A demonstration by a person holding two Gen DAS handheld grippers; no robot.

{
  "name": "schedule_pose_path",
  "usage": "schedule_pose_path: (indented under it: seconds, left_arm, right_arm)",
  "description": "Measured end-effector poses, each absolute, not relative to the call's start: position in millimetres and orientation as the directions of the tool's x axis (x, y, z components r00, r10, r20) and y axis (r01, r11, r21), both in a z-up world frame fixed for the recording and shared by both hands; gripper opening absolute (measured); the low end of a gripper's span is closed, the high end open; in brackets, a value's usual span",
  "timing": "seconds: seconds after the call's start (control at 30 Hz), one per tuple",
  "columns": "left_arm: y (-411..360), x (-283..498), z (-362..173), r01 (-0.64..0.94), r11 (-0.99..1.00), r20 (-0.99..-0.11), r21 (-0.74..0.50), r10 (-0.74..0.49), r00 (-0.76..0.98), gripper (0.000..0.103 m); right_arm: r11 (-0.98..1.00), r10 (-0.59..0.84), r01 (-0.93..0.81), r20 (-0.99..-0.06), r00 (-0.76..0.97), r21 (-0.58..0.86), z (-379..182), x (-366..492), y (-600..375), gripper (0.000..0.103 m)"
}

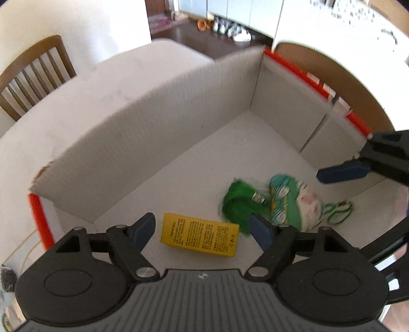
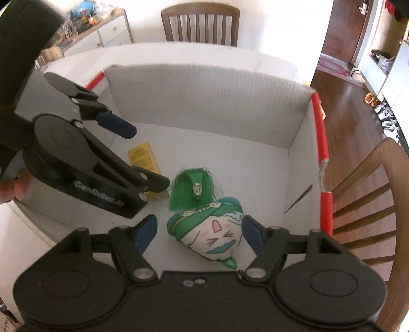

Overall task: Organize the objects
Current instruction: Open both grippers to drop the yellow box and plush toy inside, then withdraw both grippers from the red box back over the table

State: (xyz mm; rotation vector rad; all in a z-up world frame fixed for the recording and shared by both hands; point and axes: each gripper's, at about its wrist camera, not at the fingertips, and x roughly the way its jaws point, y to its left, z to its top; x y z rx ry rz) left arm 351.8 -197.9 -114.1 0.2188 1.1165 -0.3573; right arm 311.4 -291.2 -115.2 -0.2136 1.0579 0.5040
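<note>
A white cardboard box [image 1: 143,143] with red edge tape holds two things on its floor. A yellow printed packet [image 1: 200,234] lies flat between the open fingers of my left gripper [image 1: 202,232], which hovers above it. A green and white cartoon-face sachet [image 2: 213,229] with a green tassel [image 2: 191,190] lies between the open fingers of my right gripper [image 2: 199,233]. The sachet [image 1: 296,204] also shows in the left wrist view. The left gripper [image 2: 143,158] shows in the right wrist view, over the yellow packet [image 2: 143,155].
The box [image 2: 204,102] stands on a white table [image 1: 64,107]. Wooden chairs [image 2: 200,23] stand around the table, one at the right [image 2: 373,204]. A white cabinet [image 2: 107,33] stands at the far left. Dark wood floor [image 2: 352,122] lies to the right.
</note>
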Motion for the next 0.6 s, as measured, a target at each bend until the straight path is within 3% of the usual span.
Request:
schedule_pose_path:
  seconds: [0.6]
  left_arm:
    - [-153, 272, -28, 0.261, 0.964, -0.724, -0.043, -0.210, 0.657, 0.080]
  right_arm:
    - [0.866, 0.406, -0.485, -0.735, 0.543, 0.120, -38, 262, -284, 0.073]
